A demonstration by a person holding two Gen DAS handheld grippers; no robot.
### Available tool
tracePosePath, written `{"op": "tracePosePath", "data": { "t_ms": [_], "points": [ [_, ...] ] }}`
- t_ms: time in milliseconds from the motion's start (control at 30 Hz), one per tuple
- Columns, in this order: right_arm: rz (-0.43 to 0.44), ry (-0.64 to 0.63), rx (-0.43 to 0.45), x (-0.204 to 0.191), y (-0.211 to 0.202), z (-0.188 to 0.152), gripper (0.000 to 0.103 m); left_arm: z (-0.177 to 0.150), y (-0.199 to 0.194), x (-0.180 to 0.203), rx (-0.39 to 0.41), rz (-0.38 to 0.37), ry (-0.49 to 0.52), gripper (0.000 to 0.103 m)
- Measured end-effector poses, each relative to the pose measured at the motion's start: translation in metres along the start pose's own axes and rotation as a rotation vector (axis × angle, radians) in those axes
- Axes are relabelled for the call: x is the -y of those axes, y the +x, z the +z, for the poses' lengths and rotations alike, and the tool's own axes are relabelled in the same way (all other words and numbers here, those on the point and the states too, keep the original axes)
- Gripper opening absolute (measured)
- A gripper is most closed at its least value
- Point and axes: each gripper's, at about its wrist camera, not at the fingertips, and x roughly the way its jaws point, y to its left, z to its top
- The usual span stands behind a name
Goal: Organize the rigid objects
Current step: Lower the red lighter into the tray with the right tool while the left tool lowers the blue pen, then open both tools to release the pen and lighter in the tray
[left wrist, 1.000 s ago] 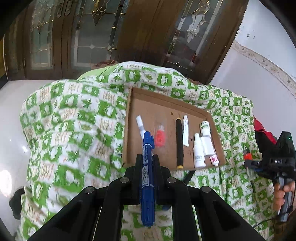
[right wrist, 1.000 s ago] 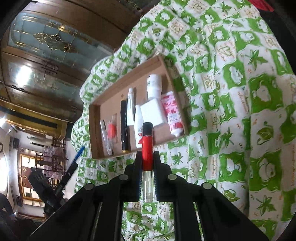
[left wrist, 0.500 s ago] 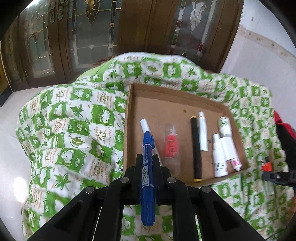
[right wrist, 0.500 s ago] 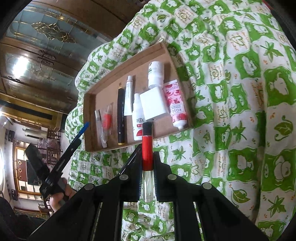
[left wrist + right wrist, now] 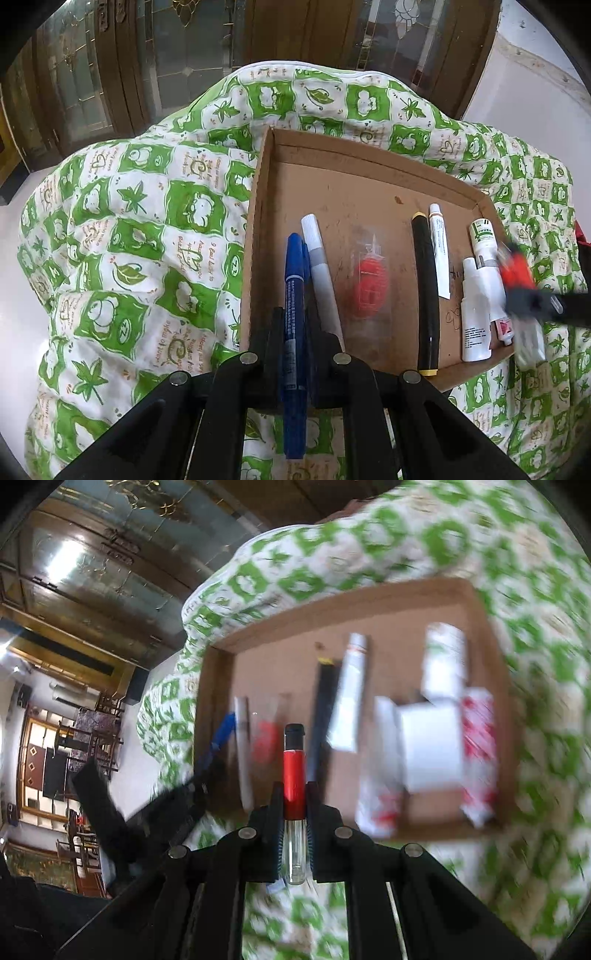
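Green-and-white quilt (image 5: 140, 229): covers the whole surface; the tray sits on it.
Left gripper (image 5: 295, 328): clamped tight on a blue marker (image 5: 294, 295), whose cap points forward over the tray's near left corner.
Cardboard tray (image 5: 258, 206): shallow, brown, open-topped, with items lying side by side in a row.
White pen (image 5: 319, 269): leftmost in the tray, just beside the blue marker's tip.
Clear packet with red inside (image 5: 369, 288): next along.
Black pen (image 5: 426, 288): right of centre, yellow ends.
White tube (image 5: 439, 251): touching the black pen's right side.
White bottles (image 5: 476, 302): clustered at the right end, with a red-printed tube (image 5: 478, 753).
Right gripper (image 5: 294, 812): closed on a red-and-clear tube with a black cap (image 5: 294, 771), poised over the tray's near edge; badly blurred.
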Motion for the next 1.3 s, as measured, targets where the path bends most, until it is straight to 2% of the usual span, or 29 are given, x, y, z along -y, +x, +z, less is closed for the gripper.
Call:
{"op": "tracePosePath", "data": {
  "t_ms": [200, 400, 500, 667, 800, 967, 1067, 1100, 1200, 1267, 1300],
  "points": [
    [0.008, 0.022, -0.028, -0.008, 0.048, 0.028, 0.010, -0.003, 0.004, 0.008, 0.004, 0.049, 0.041, 0.009],
    [-0.017, 0.030, -0.058, -0.005, 0.075, 0.034, 0.010, -0.007, 0.004, 0.022, 0.027, 0.122, 0.119, 0.009],
    [-0.023, 0.033, -0.059, -0.002, 0.081, 0.033, 0.011, -0.008, 0.003, 0.025, 0.029, 0.134, 0.131, 0.009],
    [-0.032, 0.029, -0.037, 0.000, 0.076, 0.032, 0.015, -0.010, 0.003, 0.031, 0.036, 0.158, 0.150, 0.009],
    [-0.012, 0.040, -0.015, 0.007, 0.064, 0.026, 0.027, -0.015, 0.003, 0.039, 0.048, 0.183, 0.177, 0.009],
    [0.005, 0.053, 0.017, 0.009, 0.038, 0.017, 0.027, -0.024, -0.003, 0.047, 0.056, 0.192, 0.196, 0.009],
    [0.014, 0.040, 0.043, 0.006, 0.018, 0.009, 0.032, -0.031, -0.012, 0.052, 0.062, 0.191, 0.211, 0.009],
    [0.019, 0.039, 0.051, 0.005, 0.013, 0.006, 0.036, -0.034, -0.016, 0.055, 0.066, 0.192, 0.216, 0.013],
    [0.051, 0.057, 0.082, 0.010, -0.012, -0.008, 0.048, -0.043, -0.030, 0.055, 0.088, 0.177, 0.225, 0.039],
    [0.063, 0.085, 0.101, 0.020, -0.027, -0.019, 0.056, -0.050, -0.045, 0.055, 0.106, 0.140, 0.208, 0.052],
    [0.061, 0.103, 0.106, 0.025, -0.033, -0.025, 0.060, -0.055, -0.052, 0.054, 0.124, 0.146, 0.201, 0.066]
  ]
}}
